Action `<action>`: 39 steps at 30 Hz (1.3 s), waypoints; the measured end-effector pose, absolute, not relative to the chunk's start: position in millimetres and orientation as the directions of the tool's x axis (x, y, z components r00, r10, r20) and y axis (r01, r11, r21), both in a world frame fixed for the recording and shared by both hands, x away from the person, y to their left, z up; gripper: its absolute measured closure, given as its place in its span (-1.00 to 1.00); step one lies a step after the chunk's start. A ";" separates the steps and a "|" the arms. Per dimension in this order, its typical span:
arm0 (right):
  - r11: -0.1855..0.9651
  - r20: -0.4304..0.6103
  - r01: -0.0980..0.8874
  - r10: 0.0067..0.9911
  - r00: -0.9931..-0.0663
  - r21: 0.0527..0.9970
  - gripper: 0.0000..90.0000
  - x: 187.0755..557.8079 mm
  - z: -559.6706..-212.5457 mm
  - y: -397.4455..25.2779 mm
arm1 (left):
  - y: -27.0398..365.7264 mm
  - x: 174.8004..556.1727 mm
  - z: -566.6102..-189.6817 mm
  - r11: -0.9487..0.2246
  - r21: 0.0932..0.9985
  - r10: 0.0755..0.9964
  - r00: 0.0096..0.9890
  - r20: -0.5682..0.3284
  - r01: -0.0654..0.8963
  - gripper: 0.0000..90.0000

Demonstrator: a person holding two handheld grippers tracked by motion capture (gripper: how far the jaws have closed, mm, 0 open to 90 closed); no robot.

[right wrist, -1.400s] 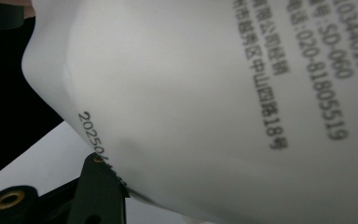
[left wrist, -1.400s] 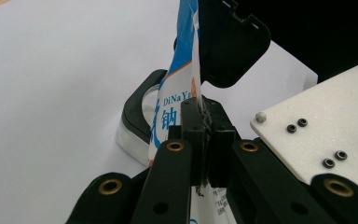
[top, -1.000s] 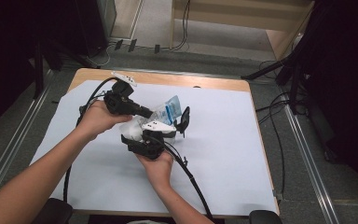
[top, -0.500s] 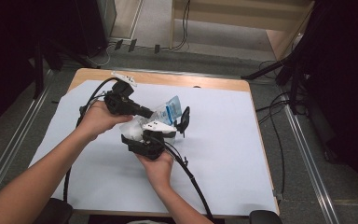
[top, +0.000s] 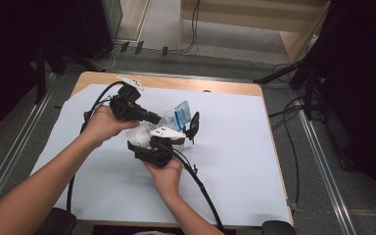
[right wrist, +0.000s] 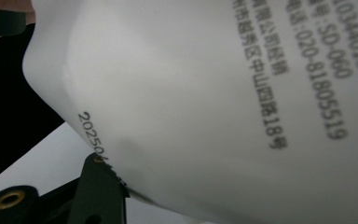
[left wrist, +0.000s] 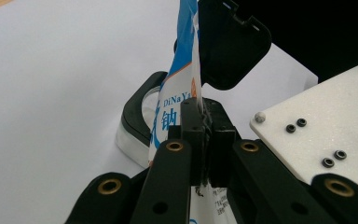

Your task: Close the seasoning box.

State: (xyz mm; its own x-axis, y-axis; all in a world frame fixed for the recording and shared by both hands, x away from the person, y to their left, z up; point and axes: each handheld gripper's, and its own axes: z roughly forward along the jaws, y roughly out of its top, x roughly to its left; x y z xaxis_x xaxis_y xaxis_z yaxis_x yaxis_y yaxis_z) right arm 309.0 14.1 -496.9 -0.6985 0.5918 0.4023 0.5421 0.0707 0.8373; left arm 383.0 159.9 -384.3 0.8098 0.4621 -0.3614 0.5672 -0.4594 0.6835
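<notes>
— Now, holding what, and where?
— White and blue pouch [top: 176,119], lifted just above the white sheet [top: 254,161] near mid-table, between both tools. Left gripper [left wrist: 204,135] pinched tight on the pouch's thin sealed edge, jaws fully together on it. Right gripper [top: 188,131] wrapped round the pouch body; one jaw seen pressed against the bulging white side, the other hidden, so probably clamped but hard to confirm.
— Step in hand?
— Looks like tearing or pulling open the seal. Best done by keeping the left pinch close to the edge, holding the body steady with the right, and pulling apart slowly along the seam, not twisting. Worth watching for slip: smooth film, small bite.
— Any writing?
— Yes. "DiNaY…" in white on blue, cut off, with Chinese characters beneath. On the white back: "020-81805519", "SD-060", a date stamp starting "2025", and a blurred Chinese address line ending "18".
</notes>
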 end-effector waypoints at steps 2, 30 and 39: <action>0.072 0.402 0.542 0.592 -0.698 0.837 0.13 308.9 -496.6 14.1 | 159.8 382.9 -384.3 -0.459 0.684 0.463 0.810 -0.360 0.567 0.98; 0.062 0.412 0.547 0.589 -0.695 0.835 0.13 309.3 -496.1 13.6 | 158.7 383.3 -384.0 -0.455 0.686 0.465 0.808 -0.362 0.568 0.98; 0.064 0.410 0.546 0.589 -0.696 0.835 0.13 309.4 -495.9 13.5 | 158.9 383.7 -384.2 -0.456 0.685 0.459 0.810 -0.366 0.568 0.98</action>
